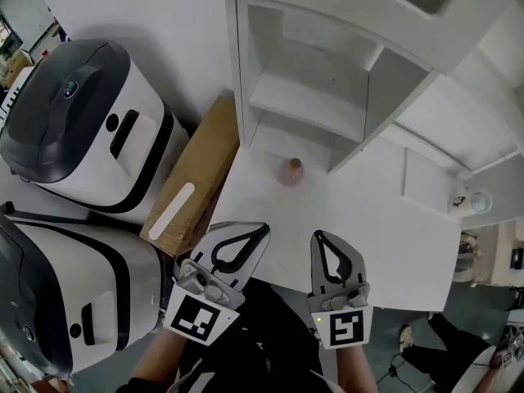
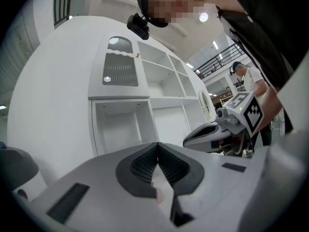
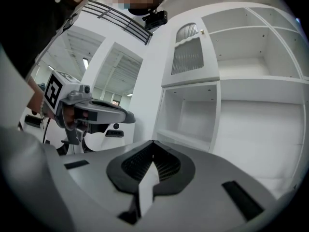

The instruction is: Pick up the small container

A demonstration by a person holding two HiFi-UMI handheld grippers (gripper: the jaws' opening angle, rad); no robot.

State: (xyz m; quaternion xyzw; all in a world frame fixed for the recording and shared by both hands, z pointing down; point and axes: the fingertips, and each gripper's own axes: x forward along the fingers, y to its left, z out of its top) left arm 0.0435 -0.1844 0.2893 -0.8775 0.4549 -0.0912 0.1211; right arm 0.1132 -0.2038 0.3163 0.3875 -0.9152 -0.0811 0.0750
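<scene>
The small container, a pinkish-brown bottle with a cap, stands upright on the white table, just in front of the shelf unit's lowest opening. My left gripper hovers over the table's near edge, short of the container and slightly left of it, shut and empty. To its right, my right gripper is level with it, also shut with nothing held. In the left gripper view the jaws meet at the tips, facing the shelf. The right gripper view shows the same closed tips.
A white shelf unit with open compartments stands at the back of the table. A long cardboard box lies along the table's left side, with two white-and-black machines beyond it. A small white object sits at the far right.
</scene>
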